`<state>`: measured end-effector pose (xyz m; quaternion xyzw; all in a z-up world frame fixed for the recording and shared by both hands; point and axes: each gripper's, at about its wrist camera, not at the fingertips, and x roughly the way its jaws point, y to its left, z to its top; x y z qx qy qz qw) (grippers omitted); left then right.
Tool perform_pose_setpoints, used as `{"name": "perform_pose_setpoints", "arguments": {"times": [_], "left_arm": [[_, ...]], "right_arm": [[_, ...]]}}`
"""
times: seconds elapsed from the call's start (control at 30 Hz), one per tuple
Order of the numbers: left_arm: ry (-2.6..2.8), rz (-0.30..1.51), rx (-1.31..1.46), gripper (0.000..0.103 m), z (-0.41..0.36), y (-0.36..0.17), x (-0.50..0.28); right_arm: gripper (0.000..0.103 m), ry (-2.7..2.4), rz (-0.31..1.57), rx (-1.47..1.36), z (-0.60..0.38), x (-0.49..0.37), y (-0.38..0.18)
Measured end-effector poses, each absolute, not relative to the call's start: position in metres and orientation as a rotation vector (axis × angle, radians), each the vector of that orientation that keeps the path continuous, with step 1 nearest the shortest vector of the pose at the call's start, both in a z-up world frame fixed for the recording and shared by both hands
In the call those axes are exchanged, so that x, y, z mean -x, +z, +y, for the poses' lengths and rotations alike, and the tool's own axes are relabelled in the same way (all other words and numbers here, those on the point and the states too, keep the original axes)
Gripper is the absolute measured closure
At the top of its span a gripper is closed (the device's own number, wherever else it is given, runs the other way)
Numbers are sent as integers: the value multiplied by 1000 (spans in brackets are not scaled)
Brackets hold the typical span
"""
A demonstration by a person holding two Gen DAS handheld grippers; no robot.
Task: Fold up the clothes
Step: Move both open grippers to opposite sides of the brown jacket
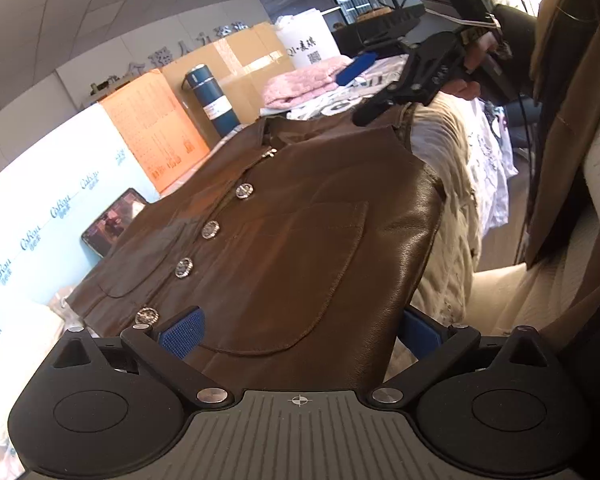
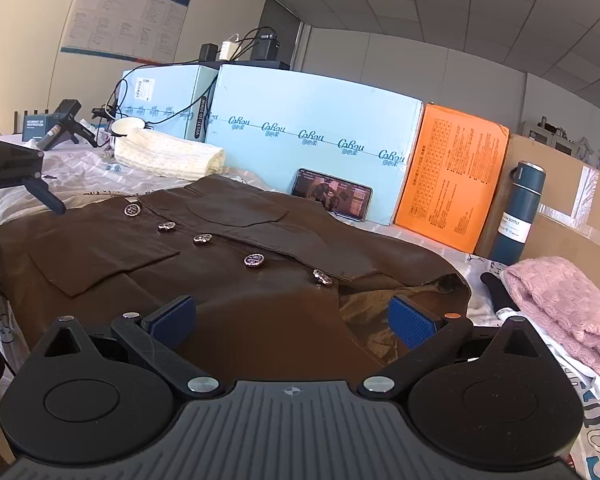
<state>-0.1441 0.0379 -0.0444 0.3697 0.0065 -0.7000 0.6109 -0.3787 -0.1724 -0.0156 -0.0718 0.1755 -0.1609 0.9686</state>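
Partly hidden, the left gripper (image 1: pixel 300 334) has its right pad behind the brown leather vest (image 1: pixel 284 232), whose hem lies between its wide-spread fingers; whether the pads touch the leather is hard to tell. Likewise the right gripper (image 2: pixel 292 322) stands wide open with the vest's collar end between its blue pads (image 2: pixel 414 326), gripping nothing. Beyond, a phone (image 2: pixel 332 196) leans against a pale blue box (image 2: pixel 312 120).

Sheet-covered bed (image 2: pixel 80 176), brown leather vest (image 2: pixel 228 264), pink knit (image 2: pixel 564 300), phone (image 2: pixel 332 196), blue flask (image 2: pixel 518 216)
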Motion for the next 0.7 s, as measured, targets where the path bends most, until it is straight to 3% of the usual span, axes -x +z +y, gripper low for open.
{"name": "perform_pose_setpoints", "arguments": {"times": [0.7], "left_arm": [[-1586, 45, -541, 0, 35, -21, 114]], "right_arm": [[0, 66, 425, 324, -116, 362, -31]]}}
